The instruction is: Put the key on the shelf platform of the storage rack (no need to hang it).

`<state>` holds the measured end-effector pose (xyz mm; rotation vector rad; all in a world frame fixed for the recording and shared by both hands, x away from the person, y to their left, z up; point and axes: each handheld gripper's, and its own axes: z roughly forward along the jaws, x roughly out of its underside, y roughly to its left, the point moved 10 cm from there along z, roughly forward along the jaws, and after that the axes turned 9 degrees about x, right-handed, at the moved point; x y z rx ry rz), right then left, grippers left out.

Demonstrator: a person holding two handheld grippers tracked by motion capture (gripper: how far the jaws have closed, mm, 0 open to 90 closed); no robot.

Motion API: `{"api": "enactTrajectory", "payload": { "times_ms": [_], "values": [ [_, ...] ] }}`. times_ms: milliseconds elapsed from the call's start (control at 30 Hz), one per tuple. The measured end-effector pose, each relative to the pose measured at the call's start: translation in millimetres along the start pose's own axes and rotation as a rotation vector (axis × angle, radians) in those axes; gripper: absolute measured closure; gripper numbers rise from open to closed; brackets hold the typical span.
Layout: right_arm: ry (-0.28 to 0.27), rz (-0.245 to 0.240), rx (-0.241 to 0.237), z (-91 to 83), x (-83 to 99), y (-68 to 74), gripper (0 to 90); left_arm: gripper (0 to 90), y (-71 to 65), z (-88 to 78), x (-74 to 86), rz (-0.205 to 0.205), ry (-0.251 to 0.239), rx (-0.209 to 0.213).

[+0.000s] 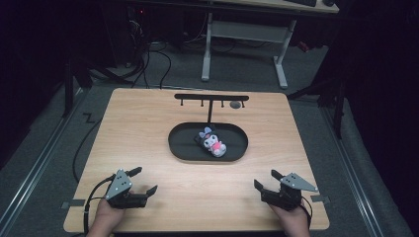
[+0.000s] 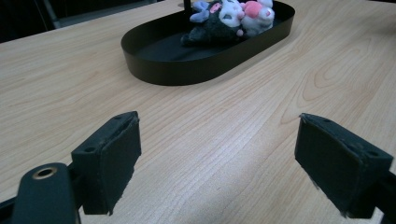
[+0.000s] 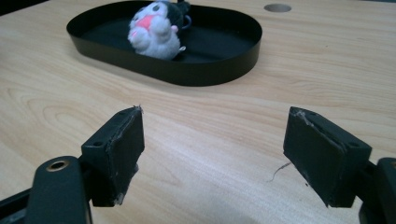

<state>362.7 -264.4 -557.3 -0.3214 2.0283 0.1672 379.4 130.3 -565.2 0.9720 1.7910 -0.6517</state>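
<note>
Both claws, left claw (image 1: 146, 180) and right claw (image 1: 265, 179), gape released; ahead, a plush toy (image 1: 213, 141) lies in the black oval tray (image 1: 180, 148).

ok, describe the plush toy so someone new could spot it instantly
Find the black oval tray at the middle of the wooden table, just in front of the T-shaped black rack. The plush toy lies inside it: white, pink and dark grey, the one soft, colourful thing there.
</note>
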Motion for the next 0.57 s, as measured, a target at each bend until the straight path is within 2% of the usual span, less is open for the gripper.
{"api": "enactTrajectory", "payload": {
  "times_ms": [133, 267, 500, 567],
  "values": [
    [0.008, 0.001, 0.006, 2.5, 1.7, 2.3, 20.6, 15.1, 1.3, -1.7, -2.4, 0.007, -0.009, -0.002],
    [0.017, -0.021, 0.017, 3.7, 4.1, 5.0, 20.0, 15.1, 2.8, -2.1, -6.3, 0.009, -0.028, 0.002],
    [0.011, -0.023, 0.023, 5.8, 0.6, 7.0, 19.4, 15.0, 2.7, -6.0, -4.2, 0.02, -0.017, -0.001],
    [0.022, -0.023, 0.011, 8.5, 0.0, 11.6, 19.2, 14.9, 2.7, -9.3, -4.1, 0.017, -0.023, 0.0]
  ]
}}
